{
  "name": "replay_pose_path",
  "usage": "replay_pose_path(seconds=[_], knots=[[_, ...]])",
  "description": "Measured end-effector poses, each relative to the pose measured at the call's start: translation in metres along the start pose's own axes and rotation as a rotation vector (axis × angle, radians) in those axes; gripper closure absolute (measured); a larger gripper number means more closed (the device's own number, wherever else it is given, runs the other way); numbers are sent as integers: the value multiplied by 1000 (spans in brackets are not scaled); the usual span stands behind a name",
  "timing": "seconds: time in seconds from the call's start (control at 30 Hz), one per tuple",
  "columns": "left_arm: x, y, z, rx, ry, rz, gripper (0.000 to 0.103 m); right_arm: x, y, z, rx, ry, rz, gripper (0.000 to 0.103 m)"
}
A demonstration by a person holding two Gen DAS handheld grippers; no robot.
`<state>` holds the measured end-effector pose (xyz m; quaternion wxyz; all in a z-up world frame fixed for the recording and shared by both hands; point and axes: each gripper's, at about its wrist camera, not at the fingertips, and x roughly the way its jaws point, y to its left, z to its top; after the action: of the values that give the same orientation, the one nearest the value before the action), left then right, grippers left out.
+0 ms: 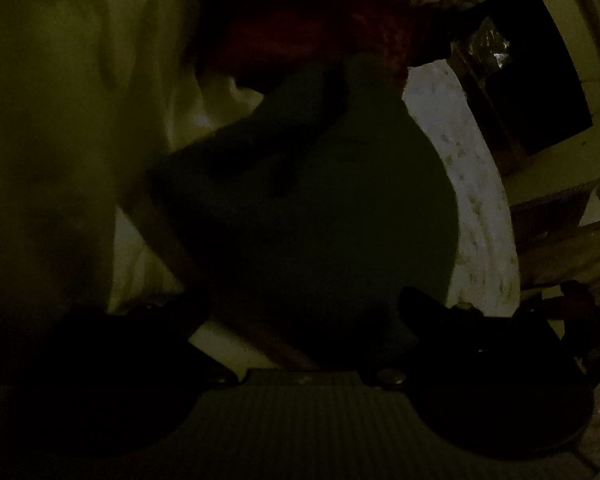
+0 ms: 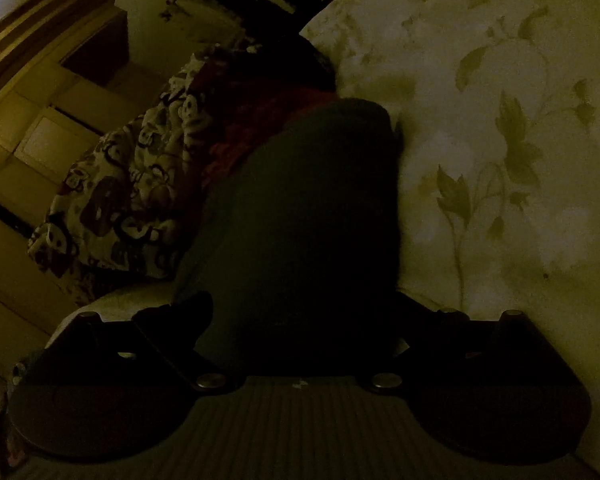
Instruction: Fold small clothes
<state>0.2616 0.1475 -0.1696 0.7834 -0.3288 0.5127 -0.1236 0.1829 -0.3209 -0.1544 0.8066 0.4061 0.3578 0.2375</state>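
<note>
Spreading under everything is a pale floral sheet [image 2: 500, 160], and on it a dark garment [image 2: 308, 208] runs lengthwise straight away from the right gripper [image 2: 300, 320], its near end filling the gap between the fingers. A red cloth [image 2: 244, 132] and a patterned cloth [image 2: 128, 188] sit just beside its far left. From the left gripper [image 1: 304, 320] the same garment [image 1: 312, 208] bulks close ahead too. Both claws look spread, but it is too dim to tell whether either pinches the fabric. Neither hand seems clearly nearer.
</note>
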Motion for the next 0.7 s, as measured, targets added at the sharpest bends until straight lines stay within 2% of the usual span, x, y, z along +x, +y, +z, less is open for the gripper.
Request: replay_pose_path(seconds=[0.1,0.23,0.37,0.5,0.7], knots=[[16,-2,2,29,2,21,1,7,-4,2,13,-1,-10,0],[25,-3,6,26,-8,-15,1,16,-10,6,71,-22,25,0],[34,0,20,-39,2,-53,1,30,-18,14,132,-44,46,0],[53,0,31,-53,26,-55,0,47,-29,19,209,-68,71,0],[53,-7,32,-28,29,-69,0,71,-32,31,200,-63,97,0]])
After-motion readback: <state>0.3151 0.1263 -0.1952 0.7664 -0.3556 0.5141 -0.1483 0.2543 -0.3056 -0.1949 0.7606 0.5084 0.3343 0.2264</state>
